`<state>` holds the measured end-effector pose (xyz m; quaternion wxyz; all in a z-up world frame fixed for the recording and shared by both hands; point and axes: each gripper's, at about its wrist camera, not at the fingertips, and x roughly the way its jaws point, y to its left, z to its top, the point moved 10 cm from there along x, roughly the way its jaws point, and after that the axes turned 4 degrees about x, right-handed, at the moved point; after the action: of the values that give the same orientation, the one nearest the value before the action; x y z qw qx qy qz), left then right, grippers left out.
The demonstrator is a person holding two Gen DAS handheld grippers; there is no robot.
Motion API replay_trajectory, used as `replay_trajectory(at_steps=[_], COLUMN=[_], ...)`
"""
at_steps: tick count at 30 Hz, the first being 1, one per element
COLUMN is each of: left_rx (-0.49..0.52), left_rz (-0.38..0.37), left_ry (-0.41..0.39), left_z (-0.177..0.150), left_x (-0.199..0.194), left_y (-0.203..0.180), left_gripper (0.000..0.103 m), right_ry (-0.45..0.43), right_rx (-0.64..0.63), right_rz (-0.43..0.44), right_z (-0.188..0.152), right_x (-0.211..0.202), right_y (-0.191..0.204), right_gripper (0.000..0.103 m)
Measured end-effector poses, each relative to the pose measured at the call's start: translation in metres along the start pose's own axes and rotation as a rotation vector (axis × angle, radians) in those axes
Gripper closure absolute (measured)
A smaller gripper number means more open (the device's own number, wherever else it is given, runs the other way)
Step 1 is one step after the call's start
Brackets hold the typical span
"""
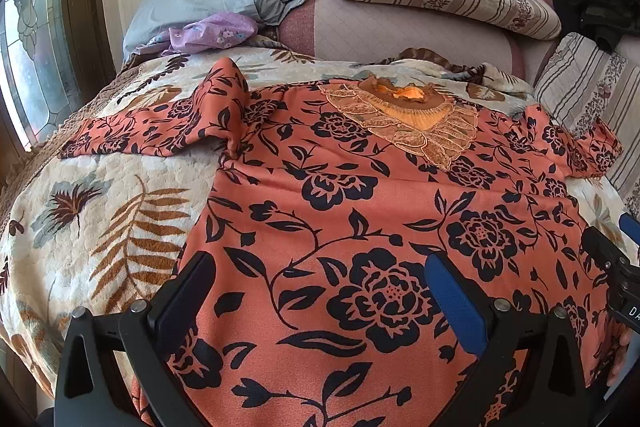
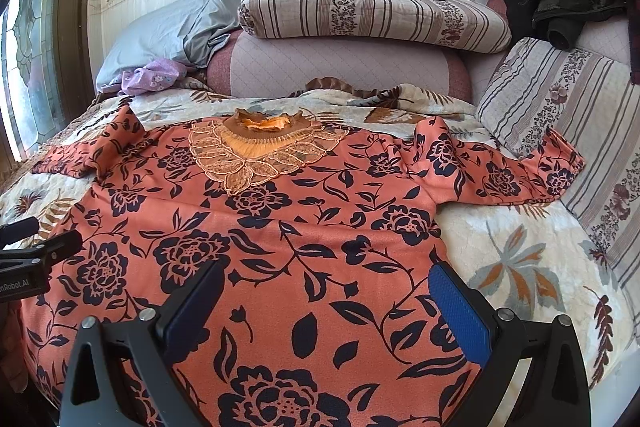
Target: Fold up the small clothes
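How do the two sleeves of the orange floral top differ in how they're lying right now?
The left sleeve is bunched, with a fold standing up near the shoulder; the right sleeve lies flatter. The left sleeve rests wholly on the leaf-print blanket; the right sleeve's cuff reaches the striped cushion. Both are spread outward, unfolded, in the same print.
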<state>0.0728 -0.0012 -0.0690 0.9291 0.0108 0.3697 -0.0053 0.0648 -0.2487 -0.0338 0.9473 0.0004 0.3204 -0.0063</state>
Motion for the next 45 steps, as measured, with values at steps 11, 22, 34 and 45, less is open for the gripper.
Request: replay_trajectory(at_steps=[11, 22, 34, 45], left_rx=[0.000, -0.011, 0.034, 0.015], left_rz=[-0.001, 0.008, 0.082, 0.078], left_ry=[-0.017, -0.011, 0.104, 0.164], left_z=[0.002, 0.004, -0.013, -0.021], left_x=[-0.001, -0.003, 0.020, 0.051], left_y=[0.000, 0.007, 0.011, 0.004], left_gripper=[0.000, 0.000, 0.000, 0.000], right_ry=[0.000, 0.050, 0.049, 0.082], right_rx=[0.000, 0.088, 0.805, 0.629], right_rz=[0.000, 0.078, 0.152, -0.283], right_z=[0.000, 0.005, 0.061, 0.103], right_x=[0.000, -0.001, 0.040, 0.127], right_y=[0.000, -0.006, -0.249, -0.429], right_gripper=[0.000, 0.000, 0.004, 0.034])
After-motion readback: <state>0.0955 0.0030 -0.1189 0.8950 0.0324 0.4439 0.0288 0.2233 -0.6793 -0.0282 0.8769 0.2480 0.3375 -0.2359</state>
